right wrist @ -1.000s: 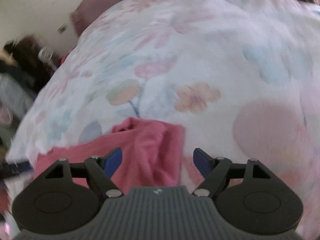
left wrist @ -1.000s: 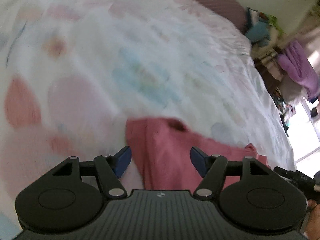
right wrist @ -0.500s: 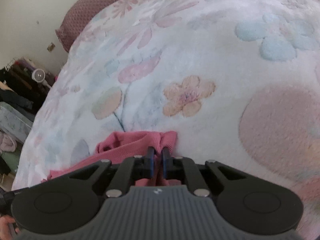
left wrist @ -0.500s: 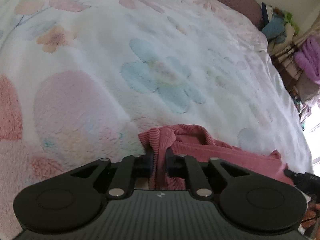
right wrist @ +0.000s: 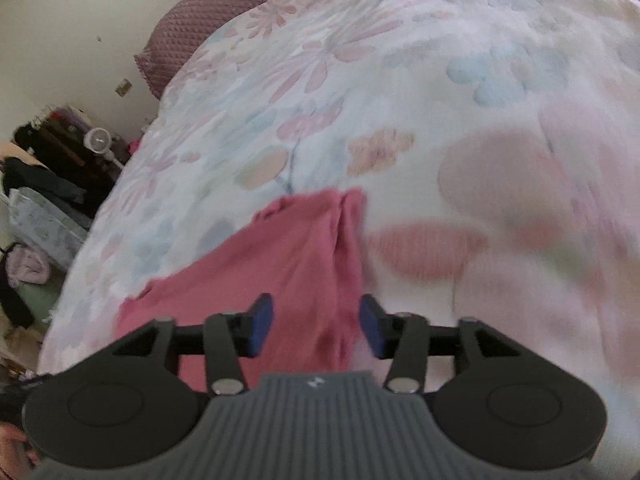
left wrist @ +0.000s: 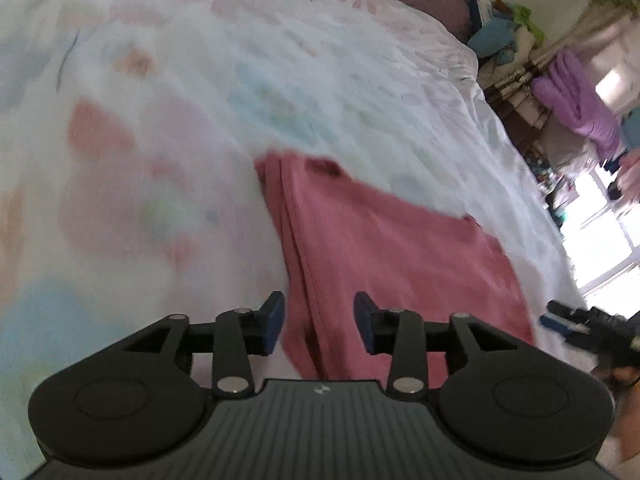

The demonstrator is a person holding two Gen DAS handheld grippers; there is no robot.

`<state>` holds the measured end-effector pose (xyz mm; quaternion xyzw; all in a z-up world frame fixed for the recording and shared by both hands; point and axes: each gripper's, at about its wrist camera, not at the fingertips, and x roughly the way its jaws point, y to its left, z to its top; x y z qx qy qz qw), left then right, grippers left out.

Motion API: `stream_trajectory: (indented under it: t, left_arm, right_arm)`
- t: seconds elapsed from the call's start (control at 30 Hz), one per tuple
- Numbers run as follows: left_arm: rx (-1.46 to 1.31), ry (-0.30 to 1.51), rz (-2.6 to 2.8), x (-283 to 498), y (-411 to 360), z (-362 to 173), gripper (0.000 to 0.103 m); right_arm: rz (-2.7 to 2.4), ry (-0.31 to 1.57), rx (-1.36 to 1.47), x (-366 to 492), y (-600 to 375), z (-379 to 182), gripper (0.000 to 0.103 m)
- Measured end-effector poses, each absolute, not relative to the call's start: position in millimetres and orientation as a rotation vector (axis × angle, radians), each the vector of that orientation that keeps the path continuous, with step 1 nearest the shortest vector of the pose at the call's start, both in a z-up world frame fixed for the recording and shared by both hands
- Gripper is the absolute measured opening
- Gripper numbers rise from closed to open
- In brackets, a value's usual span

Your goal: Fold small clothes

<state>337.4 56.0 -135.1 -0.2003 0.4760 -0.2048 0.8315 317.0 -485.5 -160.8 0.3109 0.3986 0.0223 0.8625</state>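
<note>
The left gripper and the right gripper both stand with their blue-padded jaws parted, having just been opening, and the pads press on nothing, though the near edge of the pink garment lies in the gap between each pair. That garment is a soft, finely ribbed knit, folded into a rough flat oblong with a doubled, pleated edge along one side, and it lies on the bed. The bed is covered by a fleecy white blanket printed with pastel flowers, with a mauve quilted pillow at its head by the pale wall and cluttered clothes and bags beside it.
</note>
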Motion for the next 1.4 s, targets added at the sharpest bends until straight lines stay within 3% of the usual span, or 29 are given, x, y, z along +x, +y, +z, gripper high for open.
stream_trajectory:
  t: [0.03,0.13,0.37,0.4,0.43,0.47,0.5,0.57,0.6,0.67,0.9,1.07,1.27,1.4]
  left_arm:
    - [-0.457,1.012,-0.431,328,57,-138,0.058]
    - [-0.564,1.025,-0.405,306,58,-151,0.06]
    - [-0.898,1.07,-0.382,284,55,-193,0.06]
    - [-0.937,1.076,-0.379,283,54,-201,0.059]
    - [-0.953,1.073,-0.371,284,53,-204,0.049]
    - [-0.967,1.064,-0.361,285,53,-206,0.043]
    - [-0.994,1.064,-0.344,286,51,-208,0.032]
    - [-1.054,1.055,-0.359,292,53,-208,0.011]
    - [-1.052,1.046,-0.363,294,53,-205,0.01]
    - [-0.993,1.017,-0.345,300,54,-191,0.009]
    - [-0.838,1.006,-0.37,305,58,-124,0.007]
    - [-0.755,1.07,-0.354,268,71,-107,0.004]
    - [-0.688,1.124,-0.303,226,91,-122,0.0]
    - [-0.691,1.133,-0.285,232,95,-143,0.0]
  right_arm:
    - [0.052,0.828,0.68,303,-483,-161,0.054]
    - [0.025,0.797,0.767,269,-481,-167,0.063]
    - [-0.031,0.8,0.983,222,-479,-213,0.062]
    - [-0.031,0.783,1.031,218,-479,-219,0.057]
    - [-0.046,0.77,1.059,216,-479,-225,0.053]
    - [-0.06,0.761,1.087,215,-480,-229,0.04]
    - [-0.066,0.753,1.124,214,-481,-233,0.026]
    - [-0.052,0.734,1.188,214,-481,-238,0.014]
    - [-0.046,0.724,1.199,214,-480,-237,0.007]
    - [-0.043,0.698,1.179,213,-478,-227,0.005]
    - [-0.04,0.672,1.107,213,-474,-164,0.002]
    - [-0.051,0.724,1.05,174,-451,-125,0.002]
    - [-0.078,0.776,1.06,115,-429,-132,0.002]
    - [-0.088,0.8,0.985,119,-425,-157,0.004]
